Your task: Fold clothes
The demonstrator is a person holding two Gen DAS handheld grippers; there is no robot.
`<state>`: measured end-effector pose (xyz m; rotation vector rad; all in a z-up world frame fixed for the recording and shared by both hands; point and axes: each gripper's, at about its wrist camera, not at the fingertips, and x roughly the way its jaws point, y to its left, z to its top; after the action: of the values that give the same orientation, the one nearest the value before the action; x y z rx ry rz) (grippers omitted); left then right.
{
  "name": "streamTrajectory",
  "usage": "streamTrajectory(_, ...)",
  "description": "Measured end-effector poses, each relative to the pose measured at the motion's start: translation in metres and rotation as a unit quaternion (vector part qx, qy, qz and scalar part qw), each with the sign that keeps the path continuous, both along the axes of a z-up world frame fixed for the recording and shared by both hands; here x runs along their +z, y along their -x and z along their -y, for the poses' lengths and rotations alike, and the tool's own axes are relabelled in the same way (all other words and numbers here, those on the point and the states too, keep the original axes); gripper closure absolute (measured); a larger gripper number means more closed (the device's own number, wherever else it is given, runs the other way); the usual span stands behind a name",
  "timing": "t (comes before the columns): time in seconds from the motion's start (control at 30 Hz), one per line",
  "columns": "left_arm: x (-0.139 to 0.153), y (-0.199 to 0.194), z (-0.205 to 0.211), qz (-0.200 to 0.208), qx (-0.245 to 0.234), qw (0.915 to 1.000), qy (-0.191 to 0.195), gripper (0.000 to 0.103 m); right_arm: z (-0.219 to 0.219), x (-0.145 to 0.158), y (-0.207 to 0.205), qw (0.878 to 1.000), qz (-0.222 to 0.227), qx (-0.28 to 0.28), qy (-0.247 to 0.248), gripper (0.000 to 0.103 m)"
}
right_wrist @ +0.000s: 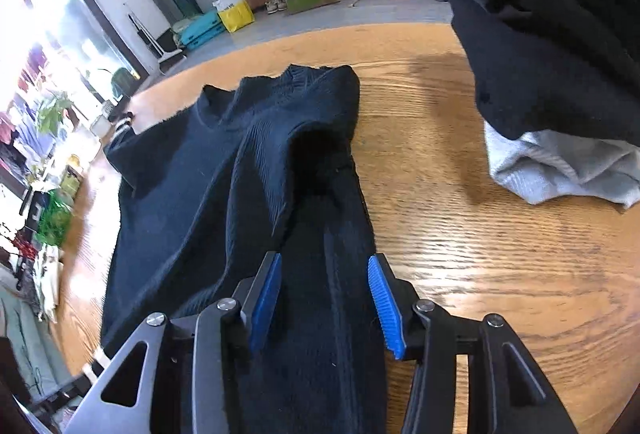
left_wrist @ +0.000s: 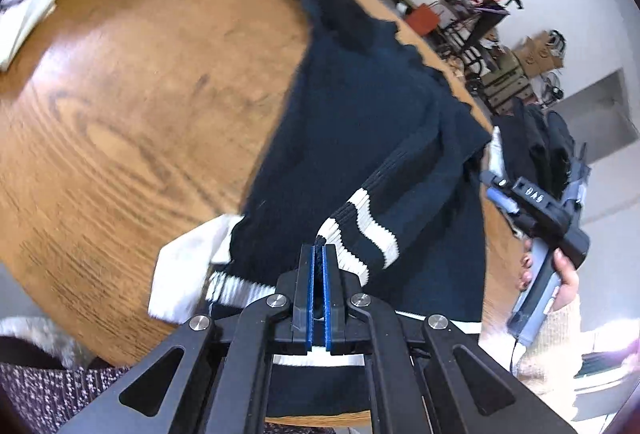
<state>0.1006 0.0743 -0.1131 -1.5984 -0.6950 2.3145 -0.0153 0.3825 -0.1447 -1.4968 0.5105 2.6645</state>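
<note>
Tilted steeply down, the left tongs clench the striped cuff of a navy sweater spread on the wooden table; the right tongs straddle a sleeve fold, apparently released. Beyond, a dark garment pile is cut off.

Round wooden table under dark sweater, grey garment.

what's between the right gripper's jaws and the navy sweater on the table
Nothing visible. The right gripper hovers with its jaws open directly over the navy sweater, knit showing between them. The pile of clothes sits off to the right on the table.
</note>
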Motion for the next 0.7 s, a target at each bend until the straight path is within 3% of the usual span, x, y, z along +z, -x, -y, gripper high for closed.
streamTrajectory(0.17, -0.003, -0.001, 0.0, -0.002, -0.004, 0.9999, -0.013, 0.1, -0.002, 0.006, 0.013, 1.0, -0.023, -0.001, 0.004, 0.059)
streamTrajectory(0.23, -0.002, -0.001, 0.011, -0.008, 0.012, 0.9998, -0.011, 0.1, -0.003, 0.006, 0.018, 1.0, -0.026, 0.001, 0.009, 0.073)
streamTrajectory(0.37, -0.002, -0.001, 0.039, -0.006, 0.042, 0.9991, -0.002, 0.1, -0.005, -0.001, 0.026, 0.999, -0.018, -0.009, -0.041, 0.082)
streamTrajectory(0.47, -0.007, -0.003, 0.044, 0.006, 0.042, 0.9991, -0.007, 0.1, -0.002, 0.005, 0.018, 0.997, -0.035, 0.009, -0.067, 0.082)
streamTrajectory(0.6, -0.012, -0.008, 0.044, 0.021, 0.031, 0.9987, -0.034, 0.1, 0.002, 0.015, 0.011, 0.99, -0.057, 0.026, -0.13, 0.061)
streamTrajectory(0.7, -0.013, -0.007, 0.041, 0.025, 0.024, 0.9986, -0.041, 0.1, 0.009, 0.01, 0.02, 0.986, -0.048, 0.06, -0.146, 0.061)
